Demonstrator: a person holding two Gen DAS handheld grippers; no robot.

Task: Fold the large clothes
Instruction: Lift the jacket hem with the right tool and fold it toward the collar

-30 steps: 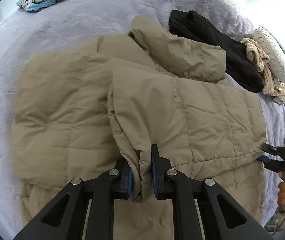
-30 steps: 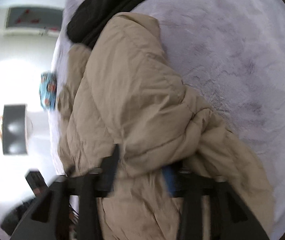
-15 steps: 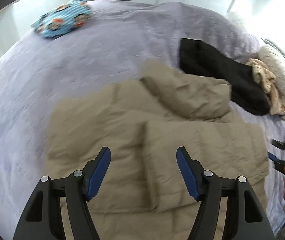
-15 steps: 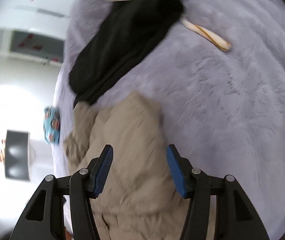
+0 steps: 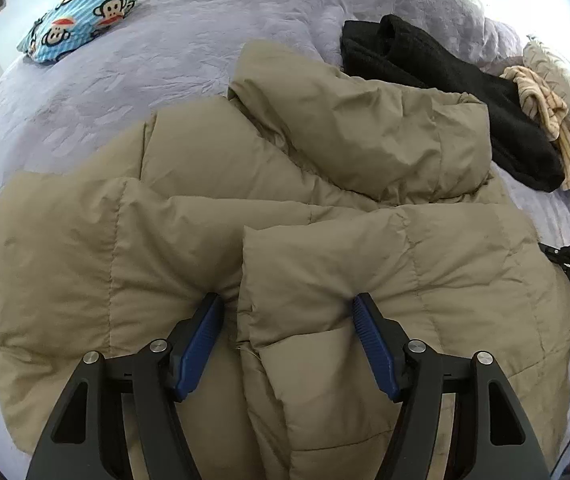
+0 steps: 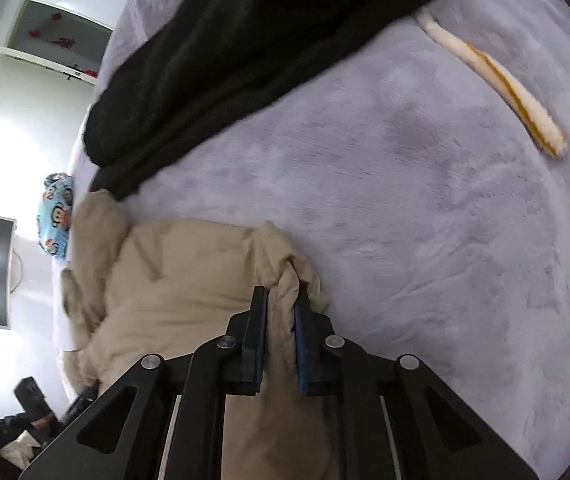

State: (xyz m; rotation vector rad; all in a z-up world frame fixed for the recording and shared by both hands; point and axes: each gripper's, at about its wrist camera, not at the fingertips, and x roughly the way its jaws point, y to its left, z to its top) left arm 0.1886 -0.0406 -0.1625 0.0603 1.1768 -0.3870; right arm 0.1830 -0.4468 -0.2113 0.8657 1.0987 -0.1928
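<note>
So the bed (image 5: 189,52) was basically one big lilac fuzzy blanket, and the tan puffer jacket (image 5: 189,216) took up most of the near side of it, one panel already folded over the middle and the hood flopped toward the far edge. A black garment (image 5: 445,80) was lying right up against the hood on the far right side, with a cream striped top (image 5: 541,108) past it near the right edge, and a little monkey-print bundle (image 5: 81,16) sat way off at the far left corner. The left gripper (image 5: 285,328) was spread wide with its fingers (image 5: 199,344) pushed down into the padding either side of the folded panel's edge, not pinching anything. The right gripper (image 6: 281,332) had just clamped down and was pinching a bunched-up corner of the jacket near the right edge. My worry: that pinch looked like a small wad of slippery shell fabric, so a hard pull could let it pop out. And puffy stuff springs back, so with the left one not gripping, the folded panel could slide open. Dragging the hood might also snag that black thing.
</note>
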